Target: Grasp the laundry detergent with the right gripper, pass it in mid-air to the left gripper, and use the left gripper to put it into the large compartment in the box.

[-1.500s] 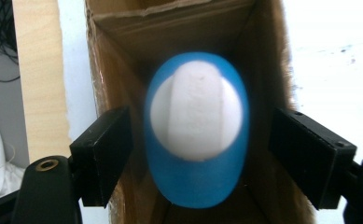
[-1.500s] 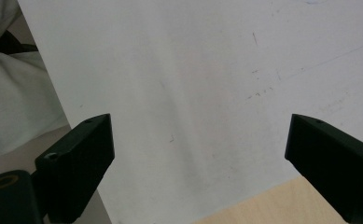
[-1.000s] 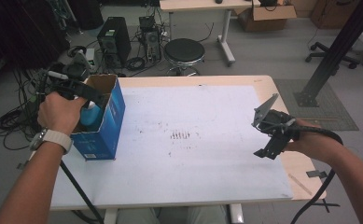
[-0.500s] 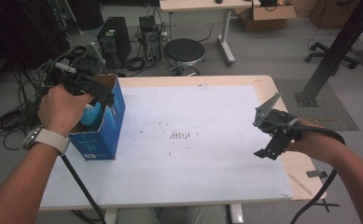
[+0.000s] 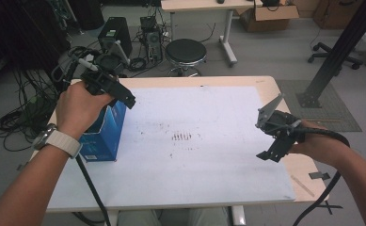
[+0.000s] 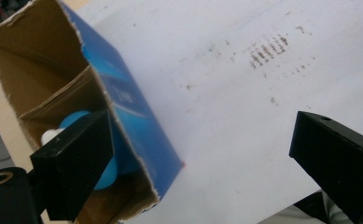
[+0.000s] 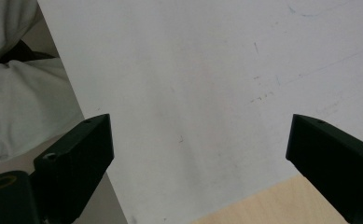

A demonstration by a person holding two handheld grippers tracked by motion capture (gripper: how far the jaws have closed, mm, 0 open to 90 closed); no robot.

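Landmark: the open-topped blue cardboard box [image 5: 106, 134], which stood on the white paper sheet [image 5: 194, 160] at the left edge of the light wooden table [image 5: 265, 82]; in the left gripper view the box [image 6: 137, 121] showed a brown inner divider, and a round light-blue object with a small white part [image 6: 83, 122] lay in the compartment nearer the camera. The left gripper [image 5: 117, 92] was held above the box's top opening, gripped by the person's left hand [image 5: 79, 108], which wore a white-strapped watch [image 5: 58, 140]; its jaws stood wide apart with nothing between them, one over the box interior, the other over the sheet beside the box [image 6: 207, 154]. A cluster of small dark marks [image 5: 181, 136] lay on the sheet to the right of the box. The right gripper [image 5: 277, 136] hung well apart from the box, above the table's far right edge, held by the right hand [image 5: 319, 148]; its jaws likewise stood wide apart and empty over bare sheet [image 7: 202, 112]. A round black stool [image 5: 185, 51] stood on the floor beyond the table.
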